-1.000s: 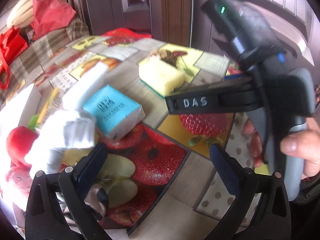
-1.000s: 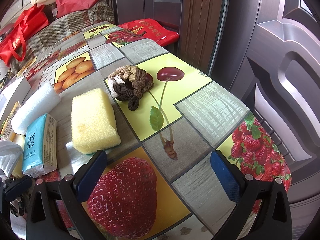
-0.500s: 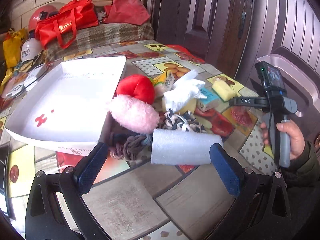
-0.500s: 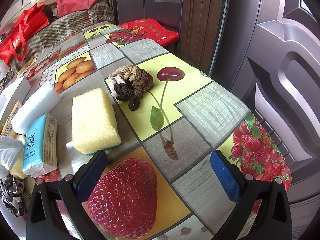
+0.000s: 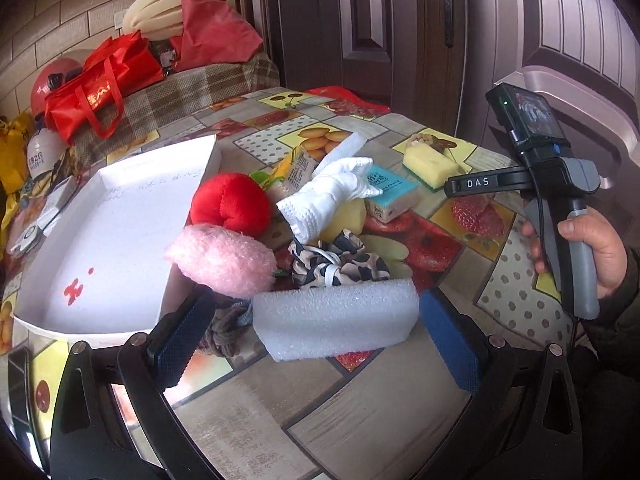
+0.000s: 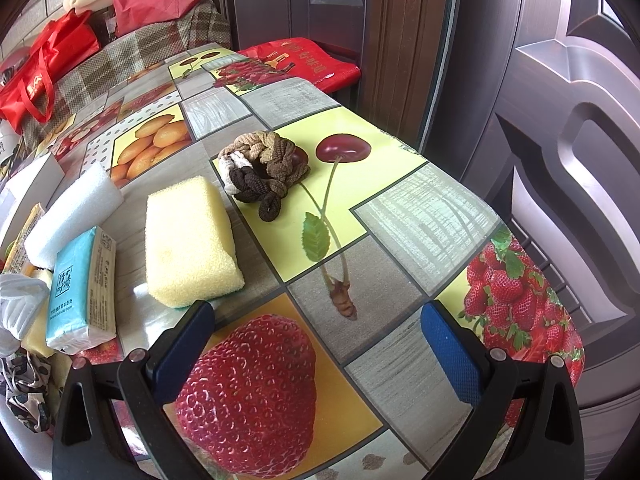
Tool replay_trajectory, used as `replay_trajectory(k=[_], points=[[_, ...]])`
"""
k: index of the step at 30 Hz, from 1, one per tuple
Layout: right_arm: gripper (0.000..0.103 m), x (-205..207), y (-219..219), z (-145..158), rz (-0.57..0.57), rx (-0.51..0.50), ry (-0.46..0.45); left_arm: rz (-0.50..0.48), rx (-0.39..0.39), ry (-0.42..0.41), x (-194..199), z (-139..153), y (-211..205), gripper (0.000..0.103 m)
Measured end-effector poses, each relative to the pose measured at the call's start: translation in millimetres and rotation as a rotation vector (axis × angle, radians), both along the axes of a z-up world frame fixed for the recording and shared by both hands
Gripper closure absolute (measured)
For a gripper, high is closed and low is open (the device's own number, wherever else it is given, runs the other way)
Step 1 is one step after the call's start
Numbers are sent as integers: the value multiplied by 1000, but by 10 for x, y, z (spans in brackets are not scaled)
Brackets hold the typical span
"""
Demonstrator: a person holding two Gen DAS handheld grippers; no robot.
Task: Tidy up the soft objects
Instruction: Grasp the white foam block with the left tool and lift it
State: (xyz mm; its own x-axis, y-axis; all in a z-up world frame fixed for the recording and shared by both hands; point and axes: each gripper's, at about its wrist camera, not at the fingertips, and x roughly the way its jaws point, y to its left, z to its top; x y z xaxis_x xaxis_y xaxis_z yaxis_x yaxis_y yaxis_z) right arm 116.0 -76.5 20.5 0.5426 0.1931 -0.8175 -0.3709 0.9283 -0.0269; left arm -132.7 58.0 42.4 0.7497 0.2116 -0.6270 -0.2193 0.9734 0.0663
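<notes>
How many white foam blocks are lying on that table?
2. One white foam block lies just ahead of the left gripper; the other foam block lies beyond the blue tissue pack. More may be hidden under the pile.

Black gripper frames, blue fingers [image 5: 180, 344] (silver screws), dark sleeve [image 5: 624, 320]

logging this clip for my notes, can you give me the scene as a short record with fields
setting: table with fruit-print cloth
container: white tray, nothing in it
nearest left gripper: white foam block, jaws open, not gripping
pile by tray: red plush, pink plush, white glove, patterned scrunchie
ahead of right gripper: yellow sponge, jaws open, holding nothing
beside sponge: blue tissue pack, braided hair ties
task progress: nothing placed yet
</notes>
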Motion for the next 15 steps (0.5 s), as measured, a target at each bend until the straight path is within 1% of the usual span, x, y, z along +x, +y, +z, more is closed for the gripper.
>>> replay_trajectory(k=[2,3,5,7,9,10,11,13,14,15], points=[[0,4,-2,2,2,0,0,-74,55,-13,25,100,-22,0],[0,13,-14,1,3,1,1,-121,74,0,74,122,-29,0],[0,12,-11,1,2,1,1,-177,88,65,219,87,-37,0],[0,11,-8,1,2,2,1,-222,72,139,321,-22,-69,0],[0,15,-10,2,3,2,2,-281,30,204,292,-136,-149,0],[0,13,-6,2,3,2,2,-294,64,196,204,-142,-221,1],[0,12,-3,2,3,3,2,-319,76,198,104,-140,-271,1],[0,14,-10,2,4,1,2,-351,17,214,-68,-116,-265,2],[0,13,-4,2,5,1,2,-337,1,210,-131,-86,-224,3],[0,15,-2,3,7,1,2,-319,4,206,-174,-57,-183,3]])
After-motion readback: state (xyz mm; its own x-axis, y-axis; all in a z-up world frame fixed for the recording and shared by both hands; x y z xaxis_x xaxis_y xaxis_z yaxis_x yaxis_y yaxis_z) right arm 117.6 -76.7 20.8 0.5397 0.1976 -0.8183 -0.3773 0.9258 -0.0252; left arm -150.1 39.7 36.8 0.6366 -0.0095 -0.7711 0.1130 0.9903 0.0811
